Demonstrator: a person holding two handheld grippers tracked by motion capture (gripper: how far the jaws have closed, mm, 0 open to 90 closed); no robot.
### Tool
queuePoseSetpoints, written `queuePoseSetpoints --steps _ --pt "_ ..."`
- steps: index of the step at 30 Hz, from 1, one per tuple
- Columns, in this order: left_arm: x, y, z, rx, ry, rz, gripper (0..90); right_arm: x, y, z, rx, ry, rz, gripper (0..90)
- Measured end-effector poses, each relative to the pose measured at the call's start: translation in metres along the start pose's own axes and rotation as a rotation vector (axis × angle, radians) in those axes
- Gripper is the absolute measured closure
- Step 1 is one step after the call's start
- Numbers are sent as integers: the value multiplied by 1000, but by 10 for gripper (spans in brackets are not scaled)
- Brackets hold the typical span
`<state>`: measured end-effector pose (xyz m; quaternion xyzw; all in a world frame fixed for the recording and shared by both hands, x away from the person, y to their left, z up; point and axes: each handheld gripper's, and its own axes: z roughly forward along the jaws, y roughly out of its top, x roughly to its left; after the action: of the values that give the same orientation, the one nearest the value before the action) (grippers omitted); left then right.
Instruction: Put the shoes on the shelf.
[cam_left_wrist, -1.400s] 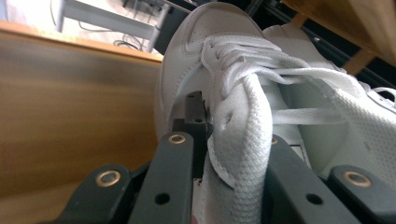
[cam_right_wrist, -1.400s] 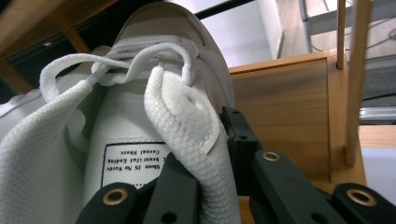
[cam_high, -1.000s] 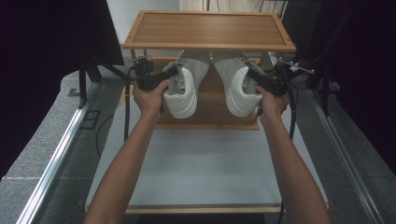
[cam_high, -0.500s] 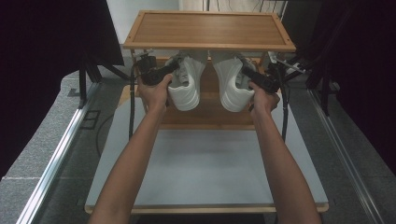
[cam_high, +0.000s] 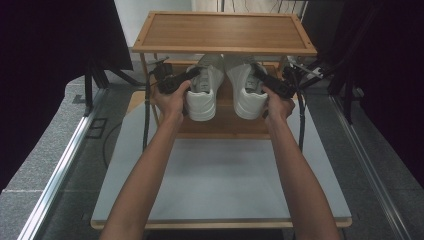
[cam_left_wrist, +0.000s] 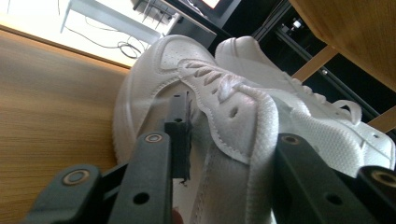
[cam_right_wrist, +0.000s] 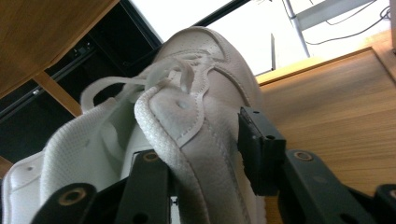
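Two white sneakers stand side by side, toes pointing away, on the lower shelf (cam_high: 225, 125) of a wooden rack. My left gripper (cam_high: 192, 76) straddles the outer collar wall of the left sneaker (cam_high: 202, 95). In the left gripper view the left sneaker (cam_left_wrist: 154, 79) has one jaw of my left gripper (cam_left_wrist: 229, 133) outside and one inside. My right gripper (cam_high: 258, 74) straddles the right sneaker (cam_high: 247, 95) the same way. The outer pad (cam_right_wrist: 257, 144) stands a little off the right sneaker (cam_right_wrist: 201, 56). Both pairs of jaws have just been opening, the shoe walls loose between them.
The rack's top shelf (cam_high: 222, 32) overhangs the shoes' toes closely. The rack stands on a grey table (cam_high: 220, 185) with wooden edging. Cables (cam_high: 146, 115) trail from both grippers beside the rack's legs. Dark curtains flank the table on both sides.
The left hand has slid its sneaker slightly toward the middle, nearer the other shoe. Both grippers' jaws have spread apart from the shoe collars they pinched before.
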<state>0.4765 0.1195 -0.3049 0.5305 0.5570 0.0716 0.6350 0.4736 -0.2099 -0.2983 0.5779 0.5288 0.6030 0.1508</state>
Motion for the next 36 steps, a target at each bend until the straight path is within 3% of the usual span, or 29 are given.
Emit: queuePoseSetpoints --steps 1,5,9,11,15,20,21,22,24,36 --pt "-2 0 3 -24 -3 -35 679 0 0 0 2 5 -1 615" --pt "1 -2 4 -7 -36 -49 606 1 0 3 6 18 1 555" --pt "3 -2 6 -5 -74 -81 509 6 0 5 18 1 -34 508" --pt "5 -2 6 8 -84 -76 471 8 0 7 24 -3 -49 444" --pt "7 -1 5 -12 -128 -113 410 6 1 9 9 2 -18 382" --pt "7 -2 2 -19 -133 -90 368 7 1 9 -17 -3 -6 355" --pt "6 -2 1 -19 -130 -78 368 8 1 9 -22 -7 -3 351" --pt "9 -2 -2 9 -137 -30 368 8 1 9 -28 -12 -4 345" --pt "8 -2 -5 17 -140 -8 368 10 1 10 -35 -18 5 324" --pt "2 -2 -13 -4 -171 -3 369 8 1 10 -38 -6 -8 279"
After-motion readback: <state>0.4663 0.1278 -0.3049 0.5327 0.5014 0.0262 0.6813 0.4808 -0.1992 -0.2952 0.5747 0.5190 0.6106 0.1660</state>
